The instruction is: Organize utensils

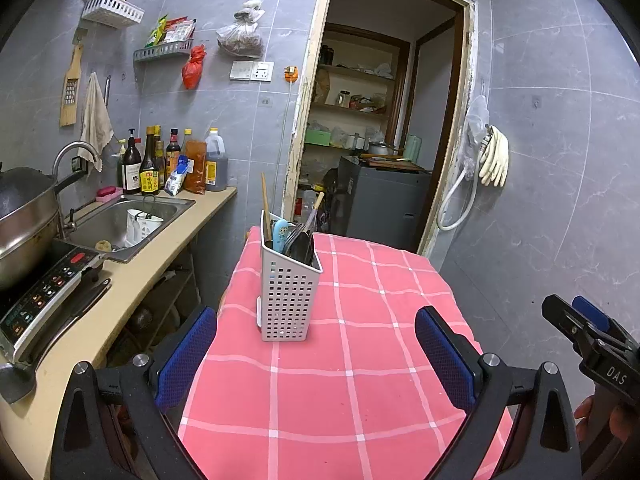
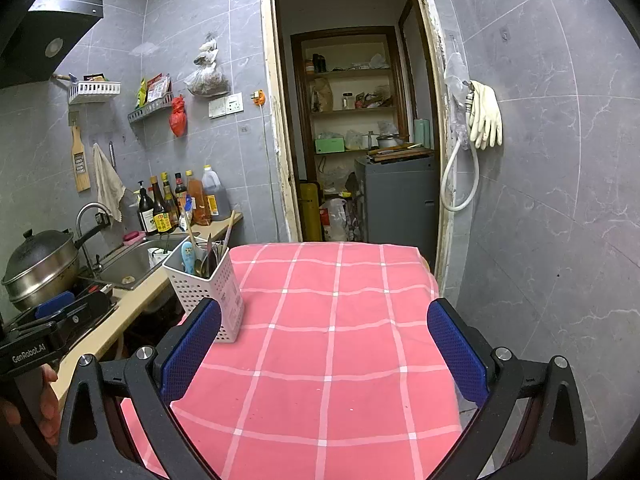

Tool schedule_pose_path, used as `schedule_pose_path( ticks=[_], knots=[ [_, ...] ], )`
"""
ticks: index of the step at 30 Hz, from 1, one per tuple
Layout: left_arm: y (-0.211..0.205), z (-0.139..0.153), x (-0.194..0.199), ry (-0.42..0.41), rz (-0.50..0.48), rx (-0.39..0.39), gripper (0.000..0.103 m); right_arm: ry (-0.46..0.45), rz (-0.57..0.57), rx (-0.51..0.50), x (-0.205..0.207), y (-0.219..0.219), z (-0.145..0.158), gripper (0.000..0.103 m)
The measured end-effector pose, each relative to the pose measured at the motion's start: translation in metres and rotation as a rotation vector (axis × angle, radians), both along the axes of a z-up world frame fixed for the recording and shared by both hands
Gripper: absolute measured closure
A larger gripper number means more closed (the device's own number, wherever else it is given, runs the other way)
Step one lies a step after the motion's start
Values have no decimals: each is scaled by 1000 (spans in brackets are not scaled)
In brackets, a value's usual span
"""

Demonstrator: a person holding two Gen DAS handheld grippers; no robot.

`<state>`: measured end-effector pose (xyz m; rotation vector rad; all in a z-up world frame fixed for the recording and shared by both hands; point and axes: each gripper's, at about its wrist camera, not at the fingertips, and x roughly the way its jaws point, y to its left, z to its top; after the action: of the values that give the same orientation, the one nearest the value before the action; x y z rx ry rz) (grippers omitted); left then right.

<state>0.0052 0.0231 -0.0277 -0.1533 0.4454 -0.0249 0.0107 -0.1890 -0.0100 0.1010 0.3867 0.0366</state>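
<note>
A grey-tiled kitchen surrounded a small tabletop (image 1: 360, 360) draped in a pink-and-white checked cloth, with a beige sink counter (image 1: 160, 248) to the left and an open doorway beyond. On the cloth, toward its left edge, stood a tall white perforated plastic utensil holder (image 1: 289, 296), already carrying a wooden chopstick-like stick (image 1: 265, 204), a pale blue patterned spoon handle (image 1: 280, 232) and several dark metal utensils (image 1: 302, 242).

The left gripper (image 1: 316, 354) hung low over the near end of the cloth, jaws spread wide and holding nothing; the right gripper (image 2: 324, 354) did likewise, its jaws also parted and empty, the holder just beside its left finger.

The holder looked tall, light and narrow-footed, so a sideways nudge from a finger would probably tip it, or push it off the nearby table edge. The loose cloth could also drag and take the holder along.

No loose utensils were visible on the cloth. How the holder was divided inside could not be told, and the metal pieces overlapped too much to count. The white container in the sink (image 1: 138, 226) was too small to identify.
</note>
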Motion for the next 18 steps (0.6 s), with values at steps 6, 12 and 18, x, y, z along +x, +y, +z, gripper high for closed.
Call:
schedule_pose_path(
  ticks=[6,12,18],
  knots=[
    [0,0,0,0,-1,-1,3,0,0,0,0,-1,0,2],
    [2,0,-1,2,-1,0,3,0,0,0,1,-1,0,2],
    [1,0,0,2,-2,0,3,1,0,0,1,-2,0,2]
  ],
)
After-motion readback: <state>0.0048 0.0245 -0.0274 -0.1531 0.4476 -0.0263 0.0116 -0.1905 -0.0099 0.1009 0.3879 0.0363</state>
